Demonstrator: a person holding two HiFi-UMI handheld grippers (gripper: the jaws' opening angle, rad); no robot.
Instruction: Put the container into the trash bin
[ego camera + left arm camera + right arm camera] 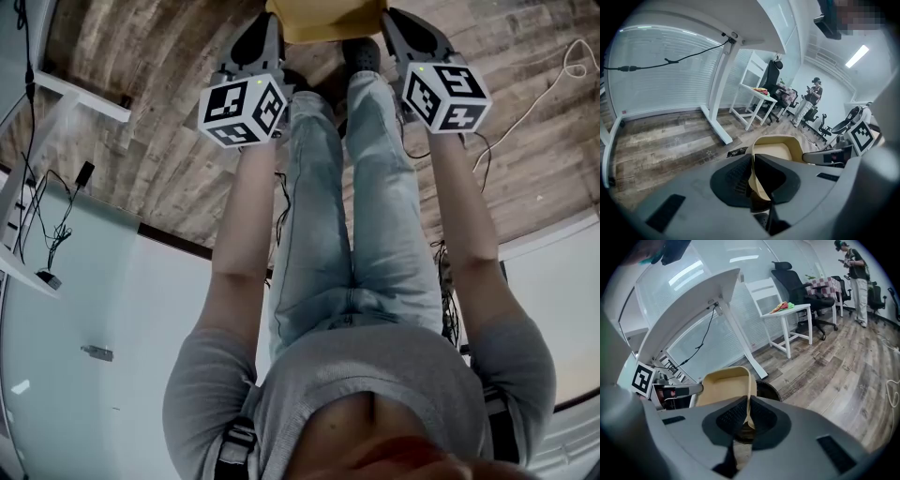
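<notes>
**Entry: container, carried in two grippers toward the trash bin**

- **Step in hand (judged):** bringing the container over the bin, not yet released.
- **Handling note:** hold both ends level so the thin walls do not twist. Centre the container above the bin mouth, then let go with both sides together.
- **Left gripper** (pixel 752 159): closed on the container's left wall, with the rim pinched between its pads.
- **Container** (pixel 776 150): beige, shallow and open-topped, and it looks empty. It spans the gap between the two grippers, beyond the person's legs (pixel 319 187) and clear of the wooden floor (pixel 843 376).
- **Right gripper** (pixel 747 404): closed on the container's right wall, which stands edge-on between its pads.
- **Dark round rim** (pixel 769 389): just beyond and below the container's right side. It is probably the trash bin.
</notes>
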